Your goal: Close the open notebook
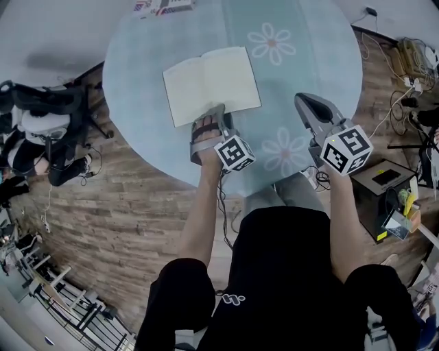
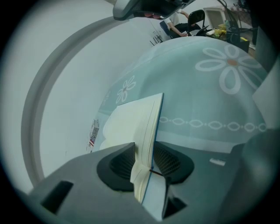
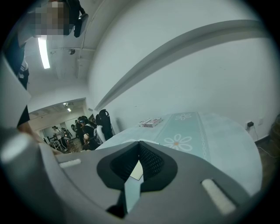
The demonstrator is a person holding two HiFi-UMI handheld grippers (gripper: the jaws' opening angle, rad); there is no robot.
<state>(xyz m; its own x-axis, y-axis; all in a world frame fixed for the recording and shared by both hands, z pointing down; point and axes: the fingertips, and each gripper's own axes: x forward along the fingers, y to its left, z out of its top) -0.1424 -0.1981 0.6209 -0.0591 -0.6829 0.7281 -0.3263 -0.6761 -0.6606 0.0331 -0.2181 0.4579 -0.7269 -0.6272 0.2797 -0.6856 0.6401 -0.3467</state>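
- Your left forearm (image 1: pixel 201 206) reaches out over the near rim of the desk (image 1: pixel 137 96). The left tool (image 1: pixel 217 113) tilts down onto the near edge of the notebook (image 1: pixel 206 79).
- Your right arm holds the right tool (image 1: pixel 303 101) above the desk, close to level. It is to the right of the notebook and well apart from it.
- The left tool is rolled onto its side and grips a stack of pages together with the blue cover. One pad lies on the cream page and the other against the cover.
- The right tool's jaws meet at their tips, with nothing between them.
- The notebook lies open, pages up, near the middle of the round desk.
- The marker cubes (image 1: pixel 234 152) hide both of your hands in the head view.
- You cannot tell which half of the notebook is gripped.
- A printed pack (image 1: pixel 164 5) at the desk's far edge is cut off by the frame.
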